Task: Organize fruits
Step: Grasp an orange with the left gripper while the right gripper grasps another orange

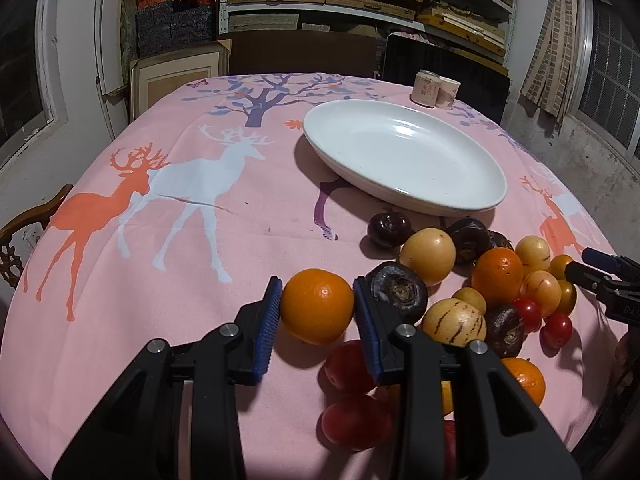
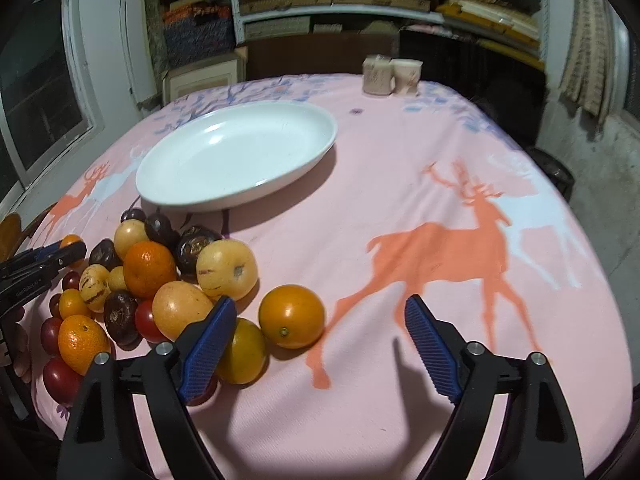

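Pink deer-print tablecloth (image 1: 248, 240) covered the table, shelves of flat boxes behind. My left gripper (image 1: 316, 308) was clenched on a smooth round orange (image 1: 317, 306), both ribbed blue pads pressing its sides; it sat at the pile's left edge. Ahead and to the right of that gripper lay the empty white oval plate (image 1: 404, 160), glossy, long axis running diagonally away. I judged the carry goes forward-right, over the dark wrinkled fruits. My right gripper (image 2: 316, 344) stood released, nothing between the jaws; a yellow-orange fruit (image 2: 291, 322) lay just ahead, nearer the left finger.
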